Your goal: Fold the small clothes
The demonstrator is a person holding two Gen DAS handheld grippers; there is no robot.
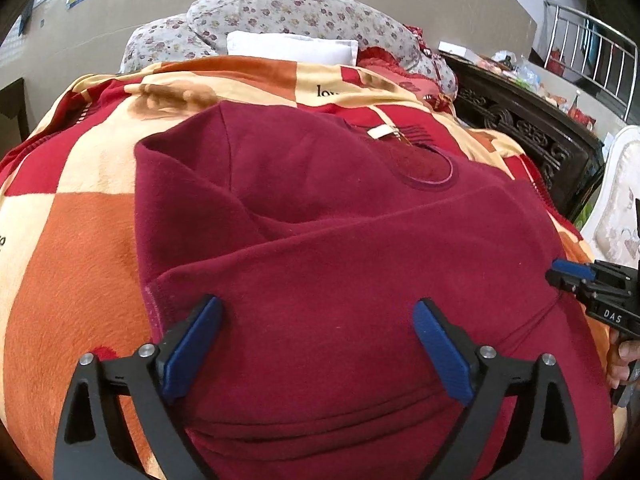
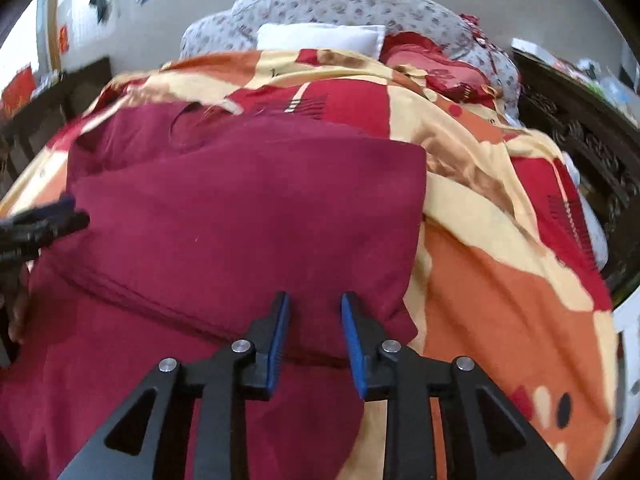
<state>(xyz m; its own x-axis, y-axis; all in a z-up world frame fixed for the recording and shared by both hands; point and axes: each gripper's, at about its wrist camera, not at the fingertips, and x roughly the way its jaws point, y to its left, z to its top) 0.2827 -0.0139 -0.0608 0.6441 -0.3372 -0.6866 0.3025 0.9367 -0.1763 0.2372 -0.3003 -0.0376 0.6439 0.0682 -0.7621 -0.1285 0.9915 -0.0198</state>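
Observation:
A maroon shirt (image 1: 320, 208) lies on the bed, its near part folded up over the body, with the round neckline (image 1: 426, 170) and a white label at the far end. My left gripper (image 1: 319, 302) hovers over the near left part of the fold, open wide, with nothing between its blue pads (image 1: 192, 348). In the right wrist view the shirt (image 2: 240, 208) shows its folded right edge. There my right gripper (image 2: 315, 296) stands open by a narrow gap just above that edge, pads clear of the cloth. Each gripper shows at the edge of the other's view: right gripper (image 1: 572, 274), left gripper (image 2: 48, 216).
The shirt rests on an orange, red and cream checked blanket (image 1: 80, 240). Floral pillows (image 1: 288, 12) and a white pillow (image 1: 292, 48) lie at the head. A dark carved wooden cabinet (image 1: 532, 136) and a white chair (image 1: 616, 208) stand on the right. A person's hand (image 1: 620, 356) holds the right gripper.

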